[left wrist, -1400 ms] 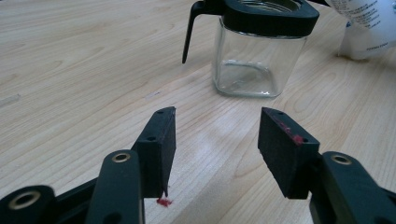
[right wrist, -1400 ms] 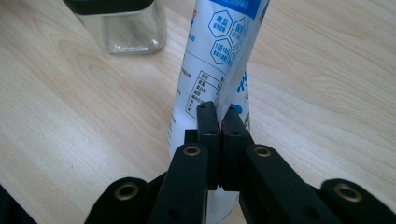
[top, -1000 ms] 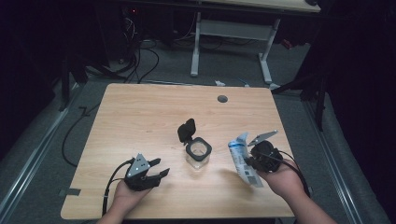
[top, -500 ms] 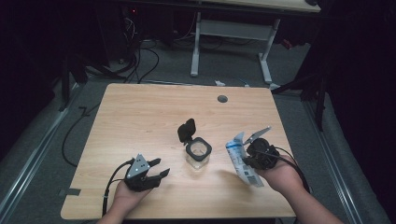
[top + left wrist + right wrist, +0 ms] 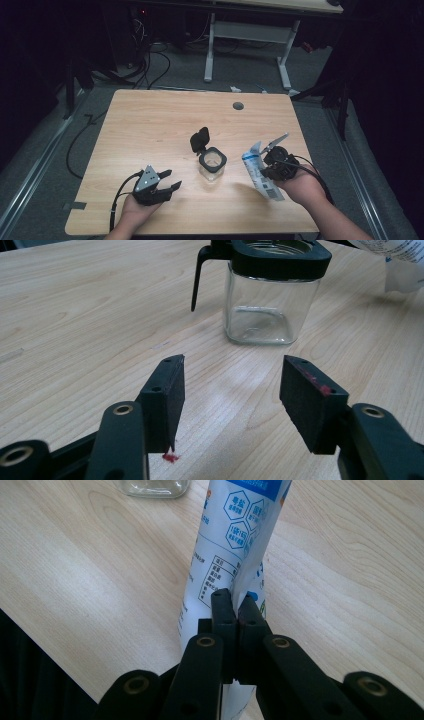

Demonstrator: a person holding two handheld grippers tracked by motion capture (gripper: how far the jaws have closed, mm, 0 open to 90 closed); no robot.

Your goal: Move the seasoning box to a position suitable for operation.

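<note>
Slowly the packet closes on the jar

Now the white and blue packet (image 5: pixel 260 170) stands tilted just right of the glass jar (image 5: pixel 212 165), pinched in the right gripper (image 5: pixel 272 161), whose jaws are clamped tight on a fold of the packet's side, as the right gripper view shows (image 5: pixel 235 555). Compared with a second ago, the packet and the right hand (image 5: pixel 300 185) have edged slightly left, toward the jar; they are near it but not touching. The jar itself has not moved: it sits in the middle of the table (image 5: pixel 150 125), its black lid (image 5: pixel 200 139) flipped up and back on its hinge, mouth open, and it looks empty in the left gripper view (image 5: pixel 272 305).

The left gripper (image 5: pixel 165 189) has kept its place near the front edge, jaws spread wide with nothing between them, aimed at the jar.

That small shift reads as the start of bringing the packet over the open mouth to pour. The packet would likely need lifting and tipping; the left gripper seems well placed to steady the jar first, since a light glass jar could slide or tip if nudged.
</note>
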